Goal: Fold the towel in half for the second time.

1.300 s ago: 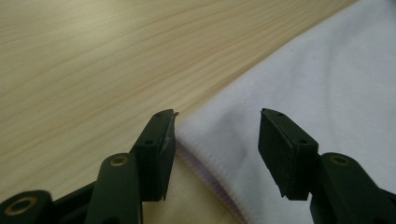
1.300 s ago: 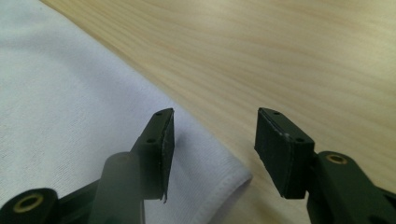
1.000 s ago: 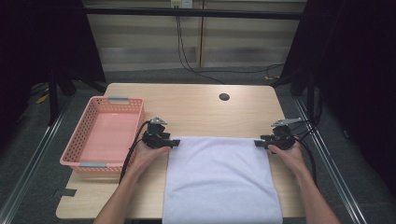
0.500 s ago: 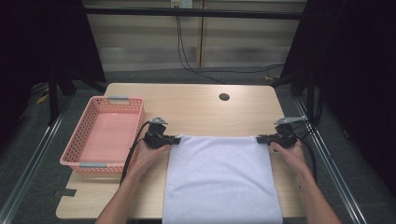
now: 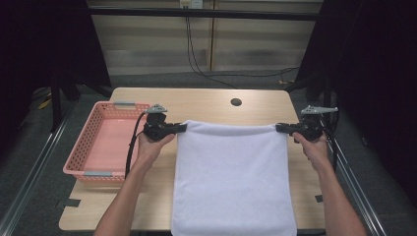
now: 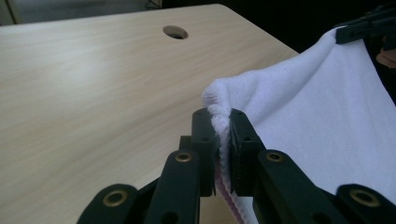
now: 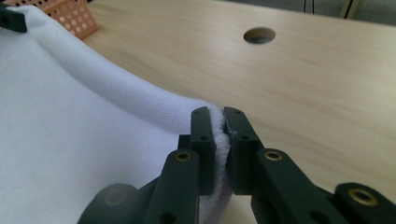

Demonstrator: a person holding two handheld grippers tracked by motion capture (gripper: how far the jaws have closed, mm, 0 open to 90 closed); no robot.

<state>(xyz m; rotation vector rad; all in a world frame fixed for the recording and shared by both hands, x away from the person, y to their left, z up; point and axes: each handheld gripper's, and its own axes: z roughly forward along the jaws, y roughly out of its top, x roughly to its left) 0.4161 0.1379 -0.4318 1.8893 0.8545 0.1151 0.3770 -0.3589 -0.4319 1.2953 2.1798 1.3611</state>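
The left gripper (image 5: 181, 128) pinches the far left corner of the white towel (image 5: 231, 177); in the left gripper view its two black jaws are pressed together on a bunched fold of the cloth (image 6: 223, 116), with a pink-stitched hem running down between them. The jaws have just been closing, and the towel is caught between them. The right gripper (image 5: 280, 128) pinches the far right corner in the same way; in the right gripper view the towel's edge (image 7: 219, 126) is squeezed between its jaws, which have also just been closing on it.

Between the two grippers the towel's far edge is stretched in a near-straight line and raised off the table (image 5: 206, 101). From there the towel runs toward 6 o'clock, over the near edge of the table, between the person's two forearms.

At 9 o'clock from the left gripper, just beside it, a pink basket (image 5: 93, 147) sits on the table's left side. At about 1 o'clock from the left gripper, a round hole (image 5: 236, 102) lies in the tabletop, beyond the towel's far edge.
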